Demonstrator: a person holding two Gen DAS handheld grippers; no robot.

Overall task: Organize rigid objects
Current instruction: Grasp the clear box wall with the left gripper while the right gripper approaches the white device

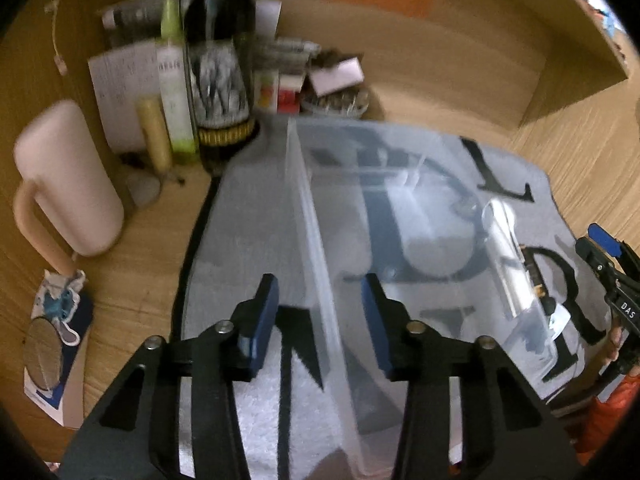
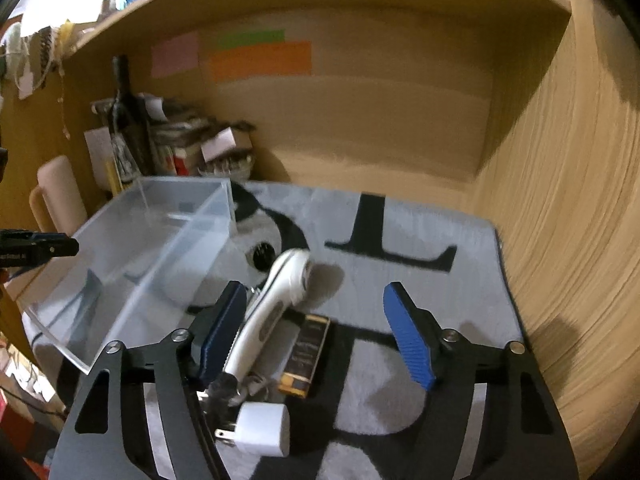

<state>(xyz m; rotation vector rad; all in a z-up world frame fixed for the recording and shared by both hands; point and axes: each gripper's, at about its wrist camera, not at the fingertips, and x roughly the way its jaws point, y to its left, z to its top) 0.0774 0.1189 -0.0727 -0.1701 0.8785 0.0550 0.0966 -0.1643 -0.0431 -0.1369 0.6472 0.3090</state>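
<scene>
A clear plastic box (image 1: 400, 232) stands on a grey mat with black letters (image 1: 248, 208). My left gripper (image 1: 320, 316) is open, its fingers on either side of the box's near wall, not closed on it. In the right wrist view the box (image 2: 132, 256) is at the left. My right gripper (image 2: 316, 332) is open above a white handheld device (image 2: 276, 304), a dark rectangular packet (image 2: 306, 356) and a white plug adapter (image 2: 264, 428) lying on the mat (image 2: 400, 232). A small black round object (image 2: 262, 256) lies by the box.
A dark wine bottle (image 1: 220, 60), tubes, papers and small boxes crowd the back left corner. A pink jug (image 1: 68, 180) stands at the left. Wooden desk walls close the back (image 2: 360, 120) and right (image 2: 580, 240). My right gripper shows in the left wrist view (image 1: 612, 280).
</scene>
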